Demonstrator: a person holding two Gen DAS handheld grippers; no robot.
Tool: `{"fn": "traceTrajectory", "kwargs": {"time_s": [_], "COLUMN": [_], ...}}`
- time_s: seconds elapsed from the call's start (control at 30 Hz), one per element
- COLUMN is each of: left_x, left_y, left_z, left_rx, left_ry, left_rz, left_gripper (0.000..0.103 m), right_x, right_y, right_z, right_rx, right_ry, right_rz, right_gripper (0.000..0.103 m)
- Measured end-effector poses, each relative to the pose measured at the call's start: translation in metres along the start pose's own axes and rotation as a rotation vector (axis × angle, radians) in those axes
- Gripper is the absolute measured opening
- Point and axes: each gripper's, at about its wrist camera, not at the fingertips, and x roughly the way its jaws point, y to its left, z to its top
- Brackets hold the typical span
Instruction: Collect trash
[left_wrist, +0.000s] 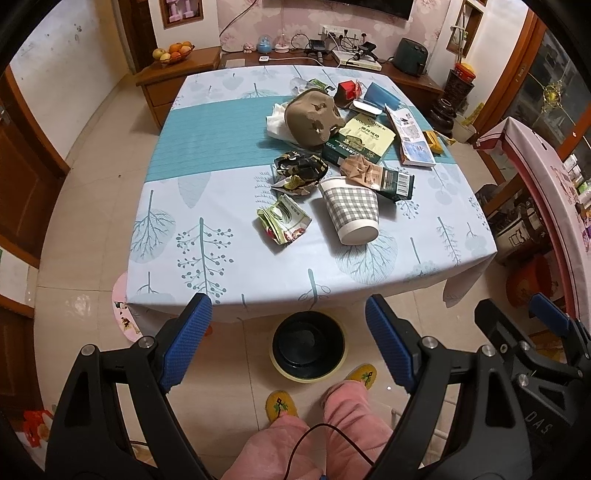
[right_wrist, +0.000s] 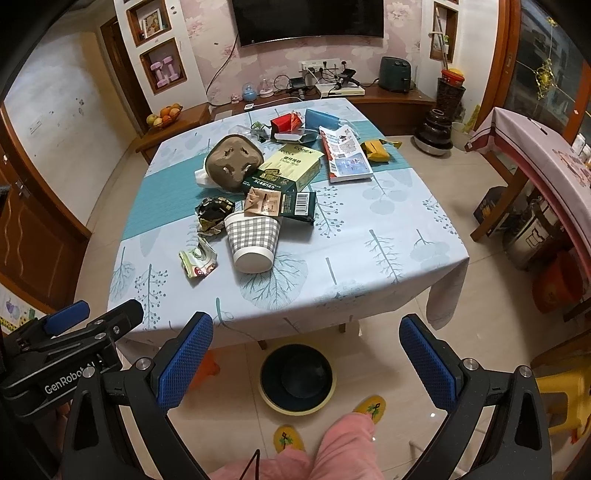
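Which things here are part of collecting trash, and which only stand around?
For the job:
checked paper cup
crumpled wrappers
brown pulp tray
flattened cartons
black bin

Just around:
fruit bowl
television
pink dumbbells

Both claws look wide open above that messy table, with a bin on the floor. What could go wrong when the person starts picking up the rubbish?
The checked paper cup lies on its side near the table's front edge, so a nudge might roll it off. The trash bin sits on the floor partly under the table edge; dropped pieces could miss it. The crumpled wrapper is flat and light, so the left gripper or right gripper might pinch the tablecloth too.
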Motion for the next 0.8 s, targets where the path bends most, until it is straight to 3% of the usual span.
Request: {"fn": "traceTrajectory", "kwargs": {"time_s": [0.57, 0.8], "left_x": [-0.001, 0.012], "left_y": [0.005, -0.01], "left_z": [0.028, 0.047], "left_rx": [-0.035, -0.054], "left_ry": [-0.017, -0.006], "left_rz": [-0.103, -0.099], "left_gripper": [0.084, 0.084], "right_x": [-0.02, -0.014], "right_y": [0.006, -0.002], "right_z": [0.017, 0.035], "right_rx": [0.008, -0.018], "right_ry": [-0.068, -0.077], "right_rz": [-0.06, -0.064], "right_gripper": [0.102, 0.102]}}
